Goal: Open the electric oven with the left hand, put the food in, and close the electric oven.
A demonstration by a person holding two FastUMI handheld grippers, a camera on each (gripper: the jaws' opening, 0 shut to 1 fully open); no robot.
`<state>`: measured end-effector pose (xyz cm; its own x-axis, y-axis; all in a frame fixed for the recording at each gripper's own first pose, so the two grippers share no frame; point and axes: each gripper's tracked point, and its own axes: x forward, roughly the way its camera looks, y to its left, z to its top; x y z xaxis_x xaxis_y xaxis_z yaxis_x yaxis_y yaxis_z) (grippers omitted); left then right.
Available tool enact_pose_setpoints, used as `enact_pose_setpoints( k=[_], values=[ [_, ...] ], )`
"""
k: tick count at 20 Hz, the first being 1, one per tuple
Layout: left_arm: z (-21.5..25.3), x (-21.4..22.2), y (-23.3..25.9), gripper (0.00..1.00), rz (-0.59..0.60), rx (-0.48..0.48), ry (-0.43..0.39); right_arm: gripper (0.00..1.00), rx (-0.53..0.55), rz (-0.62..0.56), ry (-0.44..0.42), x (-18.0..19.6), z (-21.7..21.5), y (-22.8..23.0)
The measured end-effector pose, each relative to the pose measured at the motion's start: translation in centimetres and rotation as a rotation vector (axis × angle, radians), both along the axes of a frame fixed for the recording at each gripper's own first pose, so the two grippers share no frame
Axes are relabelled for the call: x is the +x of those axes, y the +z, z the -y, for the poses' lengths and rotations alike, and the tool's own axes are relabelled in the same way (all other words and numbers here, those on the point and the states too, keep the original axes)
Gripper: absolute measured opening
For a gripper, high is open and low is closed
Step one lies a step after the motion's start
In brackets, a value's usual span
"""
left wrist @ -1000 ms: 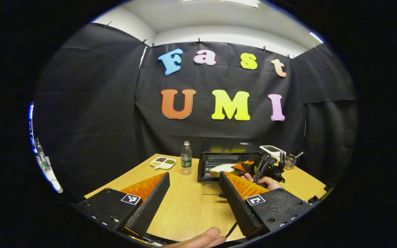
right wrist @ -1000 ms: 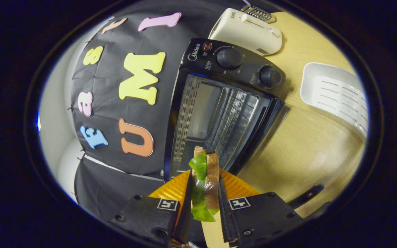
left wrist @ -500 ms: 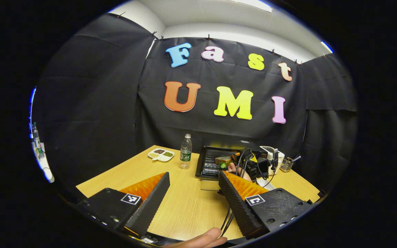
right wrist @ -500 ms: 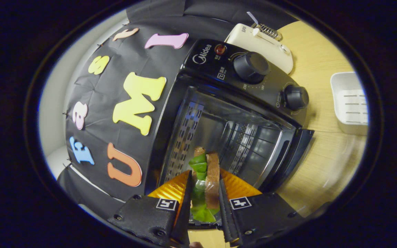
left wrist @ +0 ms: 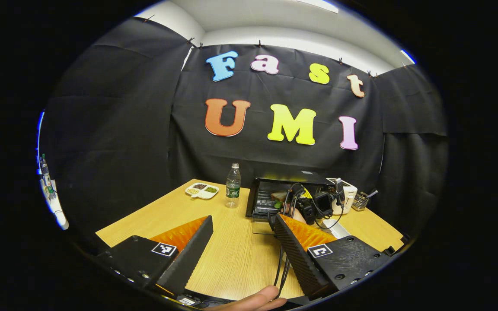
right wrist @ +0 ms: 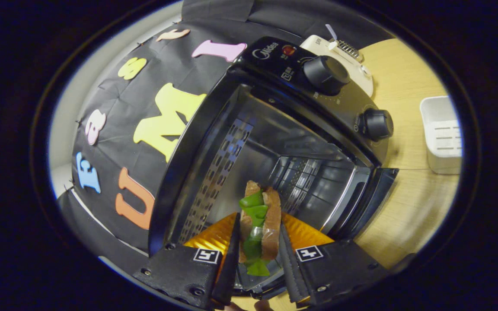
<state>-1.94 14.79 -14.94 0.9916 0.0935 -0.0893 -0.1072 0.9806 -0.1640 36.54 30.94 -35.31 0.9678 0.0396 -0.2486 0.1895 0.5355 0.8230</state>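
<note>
The black electric oven stands open, its glass door folded down onto the table. My right gripper is shut on a sandwich of brown bread and green lettuce, held at the oven's mouth with the rack just ahead. In the left gripper view the same oven sits at the table's far side, with the right gripper, its cables and the sandwich at its opening. My left gripper hangs open over the near table, holding nothing.
A water bottle and a white divided dish stand left of the oven. A cream toaster and a wire holder sit beyond it. A white tray lies on the wooden table. A hand shows below.
The right gripper has carried the sandwich forward, from in front of the oven to its open mouth. The left gripper has barely moved and stays open.
</note>
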Motion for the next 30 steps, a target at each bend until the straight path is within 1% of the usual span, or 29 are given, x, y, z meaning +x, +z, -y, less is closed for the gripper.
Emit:
enact_pose_setpoints(
  k=[2, 3, 4, 5, 6, 7, 9, 10, 11, 12, 14, 15, 16, 17, 19, 20, 24, 25, 26, 29, 30],
  values=[
    [-0.2, -0.1, -0.1, 0.94, 0.001, 0.016, 0.003, 0.53, -0.065, -0.017, 0.013, -0.2, -0.3, -0.5],
    [-0.3, -0.1, -0.1, 0.94, 0.003, 0.024, 0.000, 0.57, -0.098, -0.025, 0.027, -0.1, -0.6, -0.7],
    [-0.2, -0.2, -0.2, 0.94, 0.001, 0.027, 0.001, 0.49, -0.129, -0.030, 0.045, -0.2, -0.9, -0.4],
    [-0.4, -0.1, -0.2, 0.94, -0.003, 0.026, 0.004, 0.70, -0.166, -0.028, 0.079, -0.4, -1.4, -0.1],
    [-0.6, -0.3, -0.2, 0.94, -0.005, 0.023, 0.008, 0.74, -0.206, -0.031, 0.115, -0.5, -2.0, 0.0],
    [-0.8, -0.3, -0.3, 0.94, -0.004, 0.016, 0.010, 0.83, -0.246, -0.041, 0.132, -0.5, -2.3, -0.1],
    [-0.9, -0.2, -0.3, 0.94, -0.007, 0.001, 0.014, 0.96, -0.342, -0.059, 0.158, -0.5, -2.5, -0.4],
    [-0.9, -0.3, -0.5, 0.94, -0.013, -0.005, 0.014, 0.98, -0.405, -0.068, 0.184, -0.4, -2.8, -0.7],
    [-0.9, -0.3, -0.6, 0.94, -0.014, -0.011, 0.011, 0.98, -0.477, -0.081, 0.205, -0.1, -3.0, -1.2],
    [-0.6, -0.3, -0.6, 0.94, -0.015, -0.019, 0.001, 0.98, -0.522, -0.088, 0.241, -0.3, -3.3, -1.6],
    [-0.3, -0.4, -0.8, 0.94, -0.015, -0.046, -0.014, 0.98, -0.550, -0.098, 0.350, -0.7, -5.1, -2.2],
    [-0.3, -0.3, -0.8, 0.94, -0.013, -0.056, -0.018, 1.00, -0.582, -0.114, 0.375, -0.9, -5.2, -2.4],
    [-0.5, -0.3, -0.9, 0.94, -0.015, -0.063, -0.016, 0.92, -0.624, -0.125, 0.384, -1.0, -5.1, -2.3],
    [-0.7, -0.3, -1.1, 0.94, -0.018, -0.066, -0.013, 1.00, -0.681, -0.147, 0.391, -0.9, -4.8, -2.4],
    [-1.0, -0.3, -1.1, 0.94, -0.021, -0.065, -0.002, 1.00, -0.794, -0.210, 0.408, -1.1, -3.7, -3.2],
    [-1.0, -0.4, -1.0, 0.94, -0.024, -0.064, -0.001, 1.00, -0.829, -0.238, 0.425, -1.2, -3.3, -3.6],
    [-1.2, -0.7, -0.8, 0.94, -0.017, -0.047, 0.006, 1.00, -0.863, -0.320, 0.529, -2.3, -4.1, -3.8],
    [-1.1, -0.7, -0.9, 0.94, -0.019, -0.046, 0.009, 0.90, -0.874, -0.344, 0.563, -3.0, -4.2, -3.8],
    [-1.1, -0.7, -1.0, 0.94, -0.023, -0.047, 0.008, 1.00, -0.887, -0.367, 0.596, -3.5, -4.0, -3.8],
    [-1.1, -0.7, -1.4, 0.94, -0.035, -0.044, 0.018, 1.00, -0.870, -0.395, 0.665, -5.3, -4.0, -3.2],
    [-1.3, -0.8, -1.5, 0.94, -0.038, -0.041, 0.024, 0.91, -0.862, -0.395, 0.678, -5.9, -3.8, -2.9]
  ],
)
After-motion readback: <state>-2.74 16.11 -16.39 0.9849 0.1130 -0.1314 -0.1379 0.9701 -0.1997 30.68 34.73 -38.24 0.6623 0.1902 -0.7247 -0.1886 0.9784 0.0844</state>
